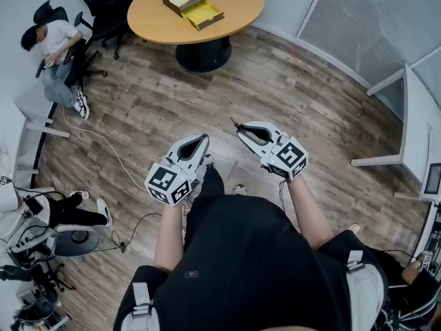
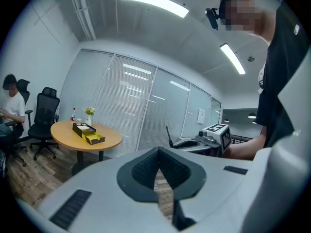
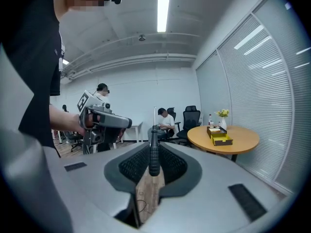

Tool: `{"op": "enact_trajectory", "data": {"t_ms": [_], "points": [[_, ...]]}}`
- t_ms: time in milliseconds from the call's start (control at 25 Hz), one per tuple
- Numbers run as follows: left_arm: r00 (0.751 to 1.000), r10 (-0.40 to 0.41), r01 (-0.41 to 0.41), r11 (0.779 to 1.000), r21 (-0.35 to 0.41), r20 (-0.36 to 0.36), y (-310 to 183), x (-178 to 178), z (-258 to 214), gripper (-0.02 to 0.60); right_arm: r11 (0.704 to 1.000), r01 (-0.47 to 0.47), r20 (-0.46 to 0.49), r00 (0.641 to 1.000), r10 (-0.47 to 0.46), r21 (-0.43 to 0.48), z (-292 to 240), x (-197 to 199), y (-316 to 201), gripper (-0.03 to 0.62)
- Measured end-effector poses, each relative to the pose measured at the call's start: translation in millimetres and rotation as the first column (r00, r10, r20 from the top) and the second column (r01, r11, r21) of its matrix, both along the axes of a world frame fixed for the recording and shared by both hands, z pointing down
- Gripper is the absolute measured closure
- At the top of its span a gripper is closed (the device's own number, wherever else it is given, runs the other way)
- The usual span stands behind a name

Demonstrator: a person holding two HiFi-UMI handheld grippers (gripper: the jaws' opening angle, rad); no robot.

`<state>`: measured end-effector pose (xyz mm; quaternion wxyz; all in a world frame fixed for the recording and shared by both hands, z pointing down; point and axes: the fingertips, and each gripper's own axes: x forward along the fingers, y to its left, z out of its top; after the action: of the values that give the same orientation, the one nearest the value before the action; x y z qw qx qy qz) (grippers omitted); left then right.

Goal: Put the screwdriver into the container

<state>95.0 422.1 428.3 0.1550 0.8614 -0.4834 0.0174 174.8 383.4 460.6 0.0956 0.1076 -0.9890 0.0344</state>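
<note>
My right gripper is shut on a black-handled screwdriver, whose thin shaft pokes out past the jaw tips. My left gripper is held beside it, shut, with nothing between its jaws. Both hang at waist height above the wood floor. The container, a black box with a yellow tray next to it, sits on the round wooden table far ahead. It also shows in the left gripper view and in the right gripper view. The right gripper appears in the left gripper view.
A person sits at the far left beside black office chairs. A white cable trails across the floor. A white desk stands at the right. Gear and another seated person's legs fill the lower left.
</note>
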Motion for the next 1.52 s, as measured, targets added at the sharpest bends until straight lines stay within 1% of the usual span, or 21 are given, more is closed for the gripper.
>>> {"op": "enact_trajectory", "data": {"t_ms": [240, 440, 640, 760, 880, 1000, 1200, 1360, 1520], "points": [[1.000, 0.016, -0.016, 1.000, -0.019, -0.013, -33.0, -24.4, 8.4, 0.578, 0.999, -0.034, -0.013, 0.999, 0.034, -0.001, 3.3, -19.1, -33.8, 0.540], [0.999, 0.042, -0.043, 0.999, -0.018, -0.024, -75.9, -50.9, 7.5, 0.578, 0.998, -0.066, -0.025, 0.998, 0.065, -0.012, 3.1, -40.4, -71.5, 0.540], [0.996, 0.084, -0.084, 0.996, -0.011, -0.023, -120.2, -73.9, 4.6, 0.578, 0.995, -0.103, -0.050, 0.993, 0.103, -0.008, 8.4, -63.8, -110.1, 0.540], [0.994, 0.110, -0.111, 0.994, -0.020, -0.025, -145.9, -87.5, 2.6, 0.578, 0.993, -0.119, -0.059, 0.991, 0.118, -0.006, 6.8, -80.5, -130.7, 0.540], [0.990, 0.138, -0.139, 0.990, -0.028, -0.026, -170.5, -94.0, -1.4, 0.578, 0.990, -0.139, -0.065, 0.988, 0.138, -0.013, 3.5, -87.2, -150.5, 0.540], [0.985, 0.172, -0.172, 0.985, -0.022, -0.025, -176.0, -98.6, 1.4, 0.578, 0.984, -0.176, -0.068, 0.982, 0.175, -0.013, 8.5, -87.9, -155.9, 0.540], [0.980, 0.198, -0.198, 0.980, -0.023, -0.014, -175.2, -111.6, 11.3, 0.578, 0.977, -0.211, -0.061, 0.976, 0.211, -0.007, 15.5, -97.6, -157.8, 0.540], [0.979, 0.202, -0.202, 0.979, -0.028, -0.006, -174.5, -113.0, 13.4, 0.578, 0.979, -0.202, -0.061, 0.978, 0.201, -0.005, 19.8, -98.1, -155.4, 0.540], [0.982, 0.186, -0.186, 0.982, -0.027, 0.016, -178.9, -105.5, 15.3, 0.578, 0.982, -0.187, -0.049, 0.981, 0.186, -0.010, 22.1, -92.0, -166.9, 0.540]]}}
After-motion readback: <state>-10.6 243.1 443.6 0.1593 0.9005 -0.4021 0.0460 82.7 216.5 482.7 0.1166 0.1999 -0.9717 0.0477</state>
